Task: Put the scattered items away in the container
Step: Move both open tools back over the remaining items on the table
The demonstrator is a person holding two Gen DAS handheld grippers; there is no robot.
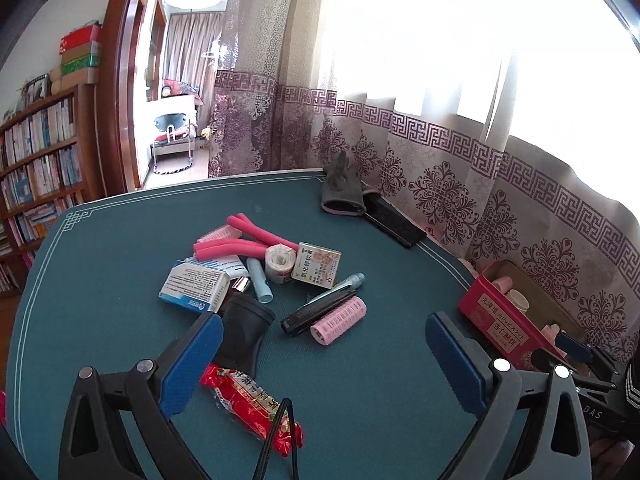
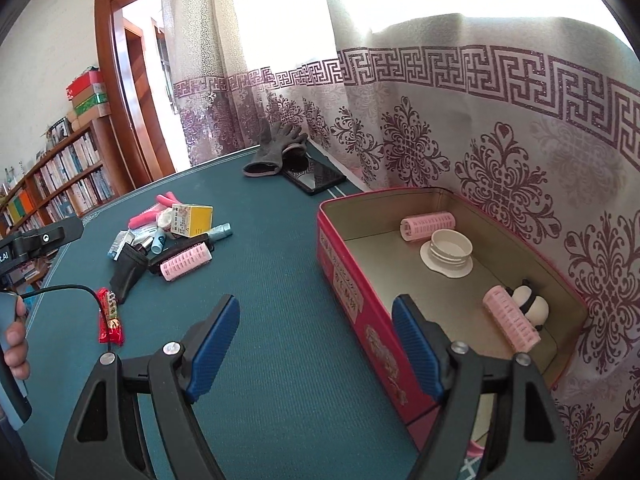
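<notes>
Left wrist view: the left gripper point(image 1: 320, 356) hangs over the green bench point(image 1: 120, 264), fingers spread wide with nothing between them; ahead lies the scattered pile, a pink roller point(image 1: 339, 320) beside a black comb point(image 1: 316, 312), a blue-and-white box point(image 1: 194, 287) and a red snack packet point(image 1: 250, 408) nearest. Right wrist view: the right gripper point(image 2: 316, 348) straddles the near wall of the red tin point(image 2: 360, 304), fingers apart and empty; inside rest two pink rollers point(image 2: 428, 227), a white lid point(image 2: 450, 252) and a panda toy point(image 2: 530, 306).

Two low wrist views, shared table point(image 1: 360, 360) clutter.
</notes>
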